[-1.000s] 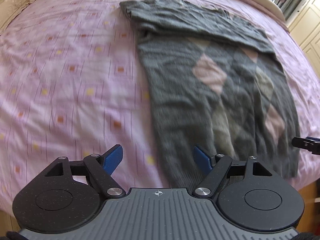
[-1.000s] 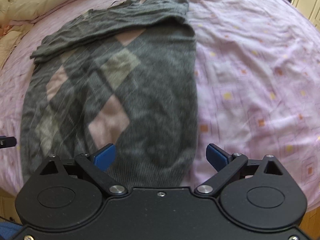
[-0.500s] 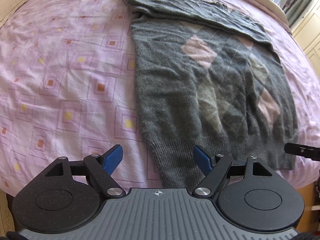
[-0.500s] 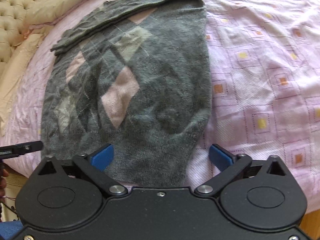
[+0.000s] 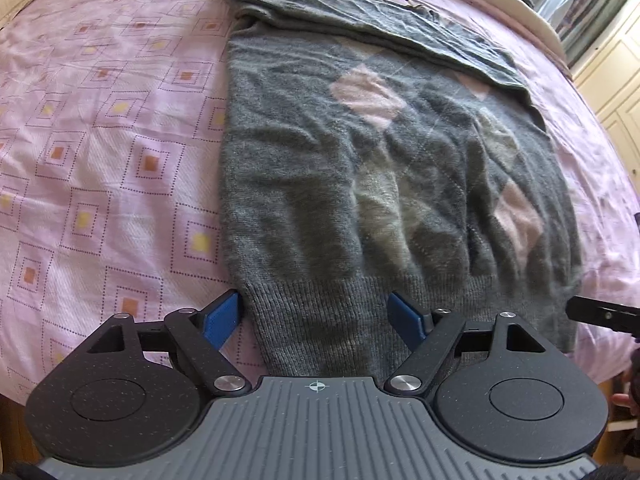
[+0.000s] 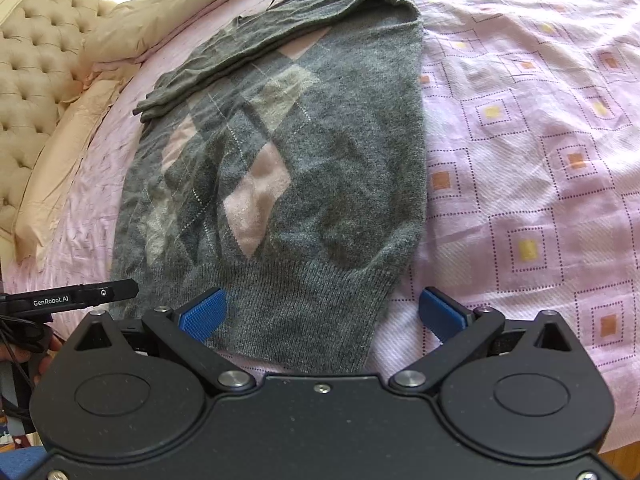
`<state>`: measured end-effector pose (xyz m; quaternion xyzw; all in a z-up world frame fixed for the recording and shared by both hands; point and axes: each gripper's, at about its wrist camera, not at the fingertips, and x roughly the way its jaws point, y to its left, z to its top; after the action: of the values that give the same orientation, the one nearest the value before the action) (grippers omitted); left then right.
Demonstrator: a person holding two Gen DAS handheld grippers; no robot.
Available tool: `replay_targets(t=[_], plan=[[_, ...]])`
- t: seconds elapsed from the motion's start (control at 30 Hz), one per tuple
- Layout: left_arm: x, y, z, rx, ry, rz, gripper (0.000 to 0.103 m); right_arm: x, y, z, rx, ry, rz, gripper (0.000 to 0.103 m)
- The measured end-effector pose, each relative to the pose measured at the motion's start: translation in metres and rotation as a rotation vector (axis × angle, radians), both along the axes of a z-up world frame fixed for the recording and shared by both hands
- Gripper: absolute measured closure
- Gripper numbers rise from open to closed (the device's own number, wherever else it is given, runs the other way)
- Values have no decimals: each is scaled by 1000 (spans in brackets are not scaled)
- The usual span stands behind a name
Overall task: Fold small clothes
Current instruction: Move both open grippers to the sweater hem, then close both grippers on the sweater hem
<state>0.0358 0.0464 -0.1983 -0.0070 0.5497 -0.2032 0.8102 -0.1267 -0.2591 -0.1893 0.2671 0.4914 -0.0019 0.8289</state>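
One grey argyle sweater (image 5: 360, 184) lies flat on the pink bedspread (image 5: 100, 140), hem at 6 o'clock. Both tongs, left (image 5: 318, 316) and right (image 6: 322, 314), hang spread over its hem corners; open bedspread flanks it.

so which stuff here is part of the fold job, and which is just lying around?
In the job:
grey argyle sweater
left gripper
right gripper
pink bedspread, as work surface

Lying about:
beige pillows
tufted headboard
cabinet doors
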Motion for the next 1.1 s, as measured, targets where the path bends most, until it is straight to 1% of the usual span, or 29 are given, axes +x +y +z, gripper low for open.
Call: replay_targets(t=[0.07, 0.17, 0.23, 0.27, 0.3, 0.37, 0.4, 0.43, 0.47, 0.5, 0.53, 0.57, 0.63, 0.7, 0.83, 0.87, 0.9, 0.93, 0.97, 1.03, 1.1], plan=[[-1, 1, 0, -2, 6, 4, 26, 3, -1, 1, 6, 21, 4, 0], [-4, 6, 1, -26, 23, 24, 26, 6, 0, 2, 28, 53, 10, 1], [-6, 10, 1, -40, 26, 32, 26, 7, -1, 2, 49, 55, 18, 7], [-7, 12, 2, -43, 31, 38, 26, 6, -1, 2, 61, 58, 21, 15], [-8, 14, 2, -49, 37, 47, 26, 6, -1, 2, 67, 60, 20, 18], [-8, 18, 3, -61, 50, 70, 26, 5, -2, 2, 80, 61, 6, 20], [-8, 20, 3, -63, 53, 82, 27, 5, -3, 2, 82, 63, -2, 23], [-8, 21, 3, -63, 52, 93, 29, 4, -3, 2, 81, 64, -9, 25], [-7, 23, 4, -64, 49, 104, 32, 5, -4, 2, 84, 67, -15, 29], [-6, 25, 4, -61, 44, 118, 42, 5, -5, 1, 86, 71, -19, 35], [-5, 28, 3, -60, 44, 133, 51, 6, -6, 1, 89, 77, -23, 38], [-3, 30, 3, -62, 51, 146, 55, 7, -6, 0, 90, 82, -26, 41], [1, 31, 2, -63, 60, 155, 64, 10, -7, -1, 95, 86, -25, 42], [5, 30, 1, -61, 63, 146, 68, 12, -7, -1, 98, 89, -23, 42], [11, 26, -1, -82, 75, 130, 68, 15, -5, -1, 104, 90, -26, 42], [12, 24, -1, -81, 77, 133, 71, 16, -5, -2, 108, 90, -29, 42], [13, 23, -1, -85, 79, 131, 92, 16, -5, -2, 114, 91, -34, 46], [14, 22, -3, -98, 101, 125, 97, 17, -6, -3, 123, 95, -40, 52], [14, 21, -4, -114, 109, 123, 97, 18, -7, -5, 140, 106, -45, 87], [13, 18, 0, -121, 95, 108, 97, 18, -11, -7, 189, 110, -64, 88], [11, 18, 10, -133, 72, 111, 97, 18, -12, -2, 204, 93, -68, 88]])
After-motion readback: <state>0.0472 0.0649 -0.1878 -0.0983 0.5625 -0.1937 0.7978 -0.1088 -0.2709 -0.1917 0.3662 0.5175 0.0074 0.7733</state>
